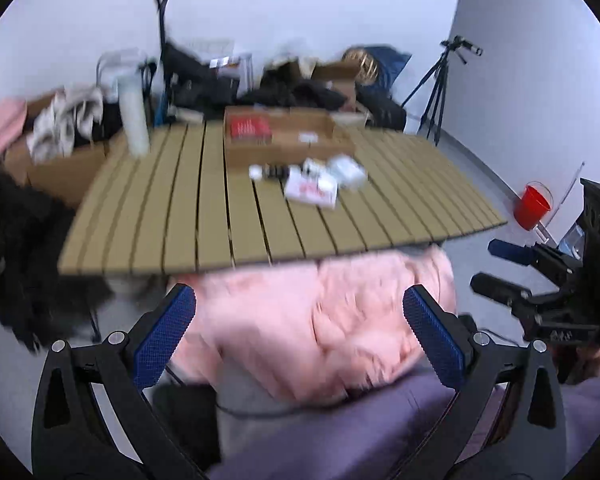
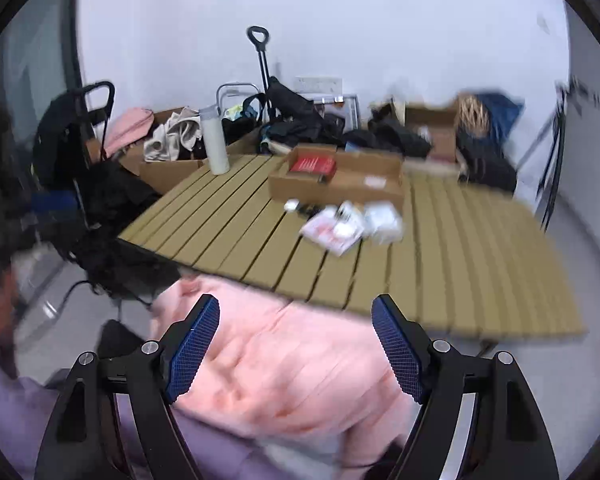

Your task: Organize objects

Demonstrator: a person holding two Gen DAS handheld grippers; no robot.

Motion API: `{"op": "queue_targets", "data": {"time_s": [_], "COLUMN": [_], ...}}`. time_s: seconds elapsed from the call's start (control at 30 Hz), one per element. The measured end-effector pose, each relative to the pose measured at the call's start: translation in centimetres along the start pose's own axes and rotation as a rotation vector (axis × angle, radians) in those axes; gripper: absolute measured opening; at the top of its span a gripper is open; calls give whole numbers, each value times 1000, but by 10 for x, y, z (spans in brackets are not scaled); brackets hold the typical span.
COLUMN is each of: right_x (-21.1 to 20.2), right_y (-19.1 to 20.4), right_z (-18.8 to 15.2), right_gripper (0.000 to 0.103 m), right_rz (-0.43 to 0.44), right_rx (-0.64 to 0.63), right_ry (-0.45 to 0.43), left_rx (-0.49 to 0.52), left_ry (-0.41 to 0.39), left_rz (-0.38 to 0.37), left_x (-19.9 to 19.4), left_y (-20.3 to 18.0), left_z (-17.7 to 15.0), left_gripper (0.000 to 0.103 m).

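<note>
both tools are empty with jaws spread wide: the left gripper (image 1: 300, 340) stands at its fullest spread and the right gripper (image 2: 296, 348) a little less, with nothing pressed by the pads of either. right under and between the fingers of both lies a pink garment (image 1: 320, 320), off the table and nearer than its front edge, seemingly on the person's lap; it is blurred, so its folds cannot be read. beyond it the slatted table (image 1: 160, 208) runs away from the tools. ahead of the left gripper and slightly to its right, in mid-table, sits the small pile (image 1: 312, 180) of white packets and boxes; from the right gripper the same pile (image 2: 348, 224) lies ahead and slightly right too. the pile's long axis runs across the tools' line of reach. just behind it stands the open cardboard box (image 1: 284, 136) with a red pack inside. farther left, a white bottle (image 1: 134, 120) stands upright. neither hand looks clearly nearer; my guess is the pile goes into the box.
</note>
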State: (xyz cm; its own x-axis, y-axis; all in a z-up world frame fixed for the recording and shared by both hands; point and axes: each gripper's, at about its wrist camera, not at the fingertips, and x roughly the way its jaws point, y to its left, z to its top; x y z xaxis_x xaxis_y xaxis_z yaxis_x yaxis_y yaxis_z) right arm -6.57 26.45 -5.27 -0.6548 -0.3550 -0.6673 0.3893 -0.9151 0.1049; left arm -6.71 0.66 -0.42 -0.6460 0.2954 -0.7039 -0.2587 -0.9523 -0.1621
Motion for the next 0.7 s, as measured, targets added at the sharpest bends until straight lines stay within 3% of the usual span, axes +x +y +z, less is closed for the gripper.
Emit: {"op": "queue_targets", "data": {"time_s": [0.1,0.23,0.53,0.7], "right_x": [10,12,47,77], "right_y": [10,10,-8,-24], "right_z": [-12,-14,-24,-6], "right_gripper": [82,82,82,82], "right_rz": [-6,-18,-82,-115], "right_rx": [-44,-31,-6,-47], "right_ry": [42,21,93,67], "left_rx": [-11,-30,-28,-33], "left_ry": [53,6,59,51], "left_rz": [38,55,57,-44], "left_x": [14,11,44,102], "left_y": [3,7,13,41], "left_z": [-5,-3,-10,22], "left_gripper": [103,103,103,101]}}
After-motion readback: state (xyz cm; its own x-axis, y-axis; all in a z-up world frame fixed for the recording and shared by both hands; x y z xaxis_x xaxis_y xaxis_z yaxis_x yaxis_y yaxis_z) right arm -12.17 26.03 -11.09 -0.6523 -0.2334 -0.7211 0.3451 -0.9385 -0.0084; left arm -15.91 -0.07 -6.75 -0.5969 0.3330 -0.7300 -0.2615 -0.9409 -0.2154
